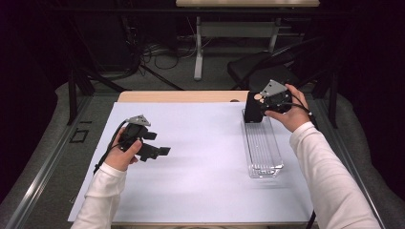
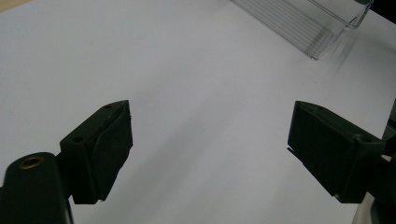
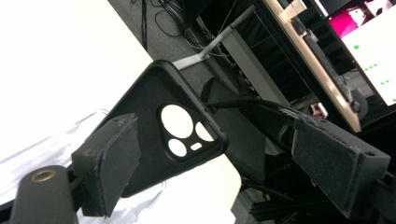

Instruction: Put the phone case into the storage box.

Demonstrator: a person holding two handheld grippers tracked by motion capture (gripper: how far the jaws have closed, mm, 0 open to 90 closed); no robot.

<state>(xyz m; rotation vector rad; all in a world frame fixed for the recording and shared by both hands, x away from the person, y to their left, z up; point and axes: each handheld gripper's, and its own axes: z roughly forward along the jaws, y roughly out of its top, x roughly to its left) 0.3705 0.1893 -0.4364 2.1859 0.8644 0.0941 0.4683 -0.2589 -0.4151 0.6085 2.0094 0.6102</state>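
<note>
A black phone case [image 1: 253,109] with a camera cut-out stands upright at the far end of a clear plastic tray [image 1: 261,149]. My right gripper [image 1: 273,99] is right beside it, held by a hand in a white sleeve. In the right gripper view the case [image 3: 149,102] leans over the tray's rim [image 3: 51,144] just past one pad, and the right gripper [image 3: 215,129] is open wide, with no pad pressing on the case. My left gripper [image 1: 160,144] hovers open over the left of the white mat [image 1: 200,157]; nothing lies between the fingers of the left gripper [image 2: 210,149].
The tray's near end [image 2: 313,28] lies ahead of the left gripper. The wooden table edge [image 1: 181,96] borders the mat at the back. Beyond it are a black chair [image 1: 260,67], a desk leg [image 1: 198,52] and floor cables [image 1: 157,55].
</note>
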